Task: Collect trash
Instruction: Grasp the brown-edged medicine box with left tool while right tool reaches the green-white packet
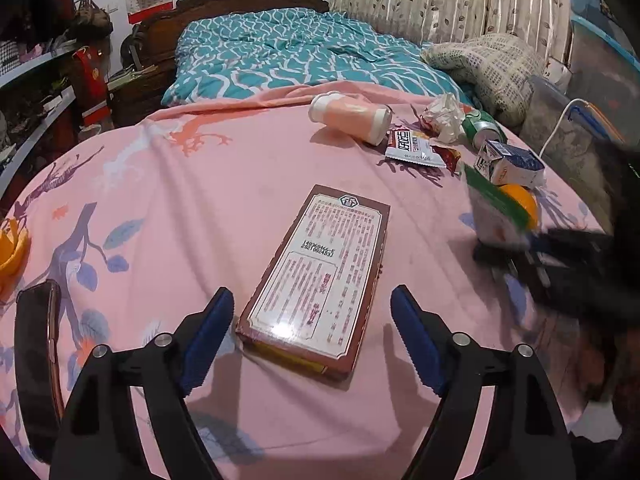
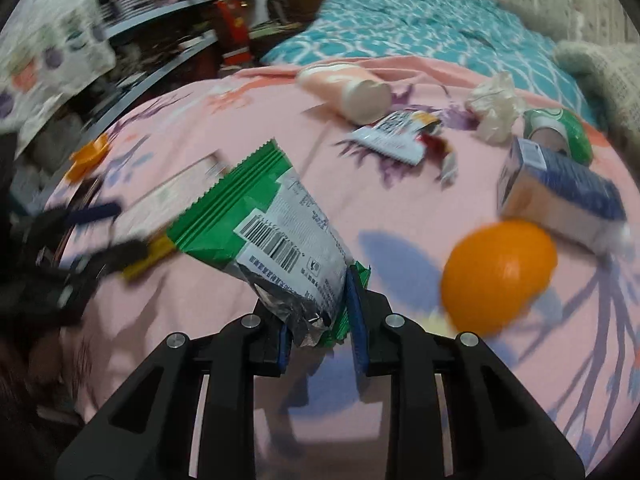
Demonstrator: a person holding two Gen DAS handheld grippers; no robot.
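My right gripper (image 2: 318, 320) is shut on a green and silver snack wrapper (image 2: 272, 224) and holds it above the pink bedsheet; the wrapper also shows blurred in the left wrist view (image 1: 496, 204). My left gripper (image 1: 312, 336) is open and empty, its jaws on either side of the near end of a flat brown box (image 1: 324, 276). Further back lie a red and white wrapper (image 2: 400, 136), crumpled white plastic (image 2: 496, 104), a green can (image 2: 560, 132), a blue and white carton (image 2: 560, 196) and a pink bottle (image 2: 344, 88).
An orange (image 2: 500, 276) lies beside the carton. Orange peel (image 1: 12, 248) and a phone (image 1: 38, 360) lie at the left. A teal quilt (image 1: 288, 52) and a pillow (image 1: 488, 68) cover the far bed. Shelves (image 1: 32, 100) stand at the left.
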